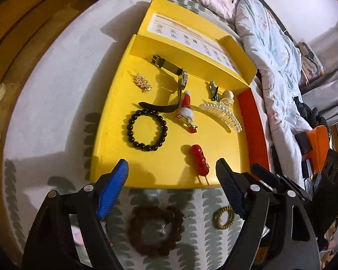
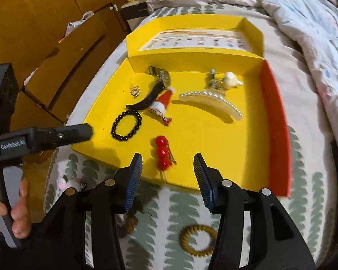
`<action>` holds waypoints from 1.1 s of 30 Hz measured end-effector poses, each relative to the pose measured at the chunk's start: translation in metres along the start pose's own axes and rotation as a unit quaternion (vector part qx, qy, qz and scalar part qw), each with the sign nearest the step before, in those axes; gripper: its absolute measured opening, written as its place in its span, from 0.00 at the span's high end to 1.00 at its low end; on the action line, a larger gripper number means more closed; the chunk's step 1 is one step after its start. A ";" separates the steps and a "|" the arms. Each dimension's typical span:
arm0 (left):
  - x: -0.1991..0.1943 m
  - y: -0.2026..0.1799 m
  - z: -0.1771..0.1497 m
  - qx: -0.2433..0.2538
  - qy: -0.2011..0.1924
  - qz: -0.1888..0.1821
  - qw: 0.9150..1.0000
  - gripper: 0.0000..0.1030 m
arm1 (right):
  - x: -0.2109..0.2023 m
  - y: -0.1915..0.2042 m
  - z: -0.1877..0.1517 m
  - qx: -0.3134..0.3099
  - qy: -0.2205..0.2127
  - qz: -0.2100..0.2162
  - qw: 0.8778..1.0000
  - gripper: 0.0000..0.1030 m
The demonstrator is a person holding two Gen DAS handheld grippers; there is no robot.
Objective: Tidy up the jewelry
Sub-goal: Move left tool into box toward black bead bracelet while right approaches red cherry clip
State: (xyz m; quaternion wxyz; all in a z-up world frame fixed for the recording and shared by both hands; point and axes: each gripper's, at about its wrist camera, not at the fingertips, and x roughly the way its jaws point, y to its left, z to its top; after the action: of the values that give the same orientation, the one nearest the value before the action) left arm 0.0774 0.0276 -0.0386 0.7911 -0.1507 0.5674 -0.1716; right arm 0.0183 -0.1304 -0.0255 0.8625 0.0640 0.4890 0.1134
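Note:
An open yellow box (image 1: 115, 103) (image 2: 225, 148) lies on the bed. In it are a black bead bracelet (image 1: 147, 130) (image 2: 126, 124), a red bead hairpin (image 1: 199, 159) (image 2: 162, 153), a Santa-hat clip (image 1: 186, 110) (image 2: 161, 106), a pearl claw clip (image 1: 223, 114) (image 2: 210, 102), a watch (image 1: 173, 83) (image 2: 156, 87) and a gold clip (image 1: 141, 82) (image 2: 134, 91). A brown bead bracelet (image 1: 155, 229) and a yellow coil hair tie (image 1: 223, 217) (image 2: 197, 240) lie on the sheet before the box. My left gripper (image 1: 172, 175) and right gripper (image 2: 167, 171) are open and empty above the box's near edge.
A crumpled quilt (image 1: 266, 51) (image 2: 304, 22) lies right of the box. Cardboard boxes (image 2: 45, 51) stand left of the bed. A small pink and white item (image 2: 67, 183) lies on the sheet at the left. The left gripper's body (image 2: 45, 135) reaches in from the left.

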 end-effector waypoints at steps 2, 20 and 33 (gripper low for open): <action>0.007 0.002 0.004 -0.003 0.010 0.010 1.000 0.24 | 0.013 0.004 0.004 -0.005 0.017 -0.003 1.000 0.50; 0.057 0.002 0.021 0.002 0.041 0.108 0.993 0.24 | 0.074 0.015 0.006 -0.064 0.052 -0.038 0.996 0.50; 0.071 -0.003 0.032 0.030 0.049 0.152 0.987 0.24 | 0.098 0.031 0.012 -0.105 0.071 -0.073 0.989 0.50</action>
State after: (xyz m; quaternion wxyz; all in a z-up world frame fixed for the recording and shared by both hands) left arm 0.1285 -0.0052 -0.0876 0.7835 -0.0304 0.6163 -0.0737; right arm 0.0734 -0.0753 -0.0934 0.8333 -0.0714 0.5379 0.1054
